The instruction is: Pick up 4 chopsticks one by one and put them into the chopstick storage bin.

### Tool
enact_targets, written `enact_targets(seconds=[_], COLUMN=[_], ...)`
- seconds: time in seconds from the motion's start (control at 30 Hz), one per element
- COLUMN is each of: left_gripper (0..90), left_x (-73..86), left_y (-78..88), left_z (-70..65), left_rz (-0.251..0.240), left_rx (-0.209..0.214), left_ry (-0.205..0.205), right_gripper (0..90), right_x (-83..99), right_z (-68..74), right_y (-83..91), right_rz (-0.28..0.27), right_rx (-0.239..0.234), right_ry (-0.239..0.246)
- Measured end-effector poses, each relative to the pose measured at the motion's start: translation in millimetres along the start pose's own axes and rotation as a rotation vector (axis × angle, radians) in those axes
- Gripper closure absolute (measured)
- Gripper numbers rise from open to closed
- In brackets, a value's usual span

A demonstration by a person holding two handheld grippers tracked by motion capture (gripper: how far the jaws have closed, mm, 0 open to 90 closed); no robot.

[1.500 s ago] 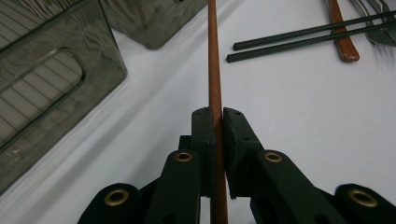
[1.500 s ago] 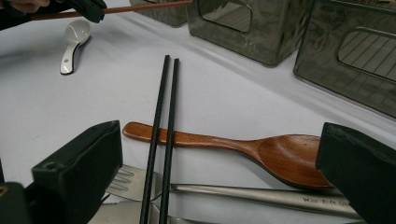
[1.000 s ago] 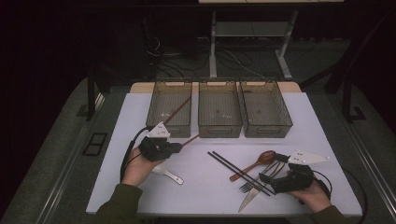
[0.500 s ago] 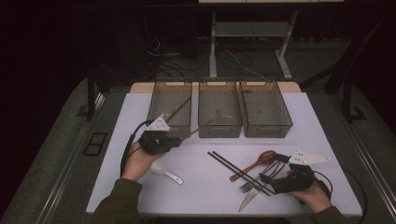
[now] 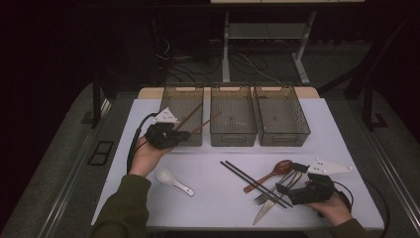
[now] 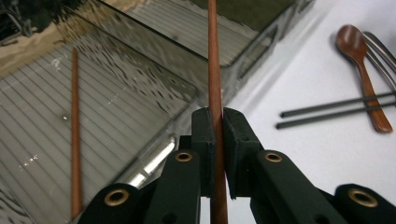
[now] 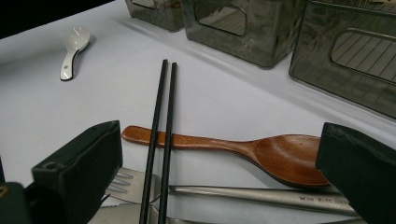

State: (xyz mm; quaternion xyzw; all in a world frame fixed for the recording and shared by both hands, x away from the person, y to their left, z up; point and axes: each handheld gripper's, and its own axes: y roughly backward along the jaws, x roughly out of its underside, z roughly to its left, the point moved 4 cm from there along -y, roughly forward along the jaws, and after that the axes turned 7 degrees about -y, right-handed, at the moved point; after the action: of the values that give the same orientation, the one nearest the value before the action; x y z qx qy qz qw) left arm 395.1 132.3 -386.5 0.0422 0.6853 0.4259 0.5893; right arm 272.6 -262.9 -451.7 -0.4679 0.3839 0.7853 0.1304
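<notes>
Gripping a brown wooden chopstick (image 6: 214,70) between its two clenched black jaws, the left gripper (image 5: 184,134) is held by the person's left hand (image 5: 144,154) at the front edge of the leftmost bin (image 5: 181,94). In the left gripper view the chopstick runs straight up from the jaws, over the bin's front wall. A second brown chopstick (image 6: 74,130) lies inside that bin, to the left of the jaws in that view. Behind this gripper, nearer the person, a white ceramic spoon (image 5: 172,180) lies on the white table (image 5: 218,213).

At the person's other side, the right gripper (image 5: 286,190) rests low over a cluster of cutlery, held by the right hand (image 5: 333,207), its jaws spread wide and holding nothing. In the right gripper view a pair of black chopsticks (image 7: 161,130) runs forward between the jaws, lying across the handle of a brown wooden spoon (image 7: 243,151). The spoon's bowl sits close to the right jaw. Just below it, closest to the camera, lies a metal fork (image 7: 224,191), tines pointing toward the left jaw. In the high view a knife (image 5: 265,210) lies beside the fork.

Beyond the right gripper stand the middle bin (image 5: 233,111) and the right bin (image 5: 281,114), side by side with the leftmost one.
</notes>
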Motion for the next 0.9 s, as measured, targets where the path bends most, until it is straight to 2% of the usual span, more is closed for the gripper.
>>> enact_targets(seconds=[0.3,0.4,0.53,0.77,0.9], left_gripper=[83.1,83.1,83.1,83.1,83.1], left_x=[-16.4,-23.9,-30.5,-35.9,-37.1], left_y=[-6.1,-7.5,-9.6,-19.7,-29.7], left_z=[23.7,30.9,43.4,65.5,74.9], left_rz=[-0.003,-0.021,-0.012,-0.023,-0.002], left_rx=[-0.039,-0.06,-0.093,-0.135,-0.161], left_ry=[0.014,0.015,0.014,0.048,0.04], right_gripper=[0.9,0.9,0.9,0.9,0.9], right_x=[0.0,-0.1,-0.1,-0.6,-0.6], right_z=[-0.1,0.5,1.3,1.3,1.0], right_y=[0.5,0.7,2.0,4.0,4.0], right_rz=[-0.002,-0.004,-0.006,-0.012,-0.013], right_rx=[0.001,0.002,-0.001,-0.004,-0.003], right_ry=[-0.006,-0.005,-0.004,-0.007,-0.009])
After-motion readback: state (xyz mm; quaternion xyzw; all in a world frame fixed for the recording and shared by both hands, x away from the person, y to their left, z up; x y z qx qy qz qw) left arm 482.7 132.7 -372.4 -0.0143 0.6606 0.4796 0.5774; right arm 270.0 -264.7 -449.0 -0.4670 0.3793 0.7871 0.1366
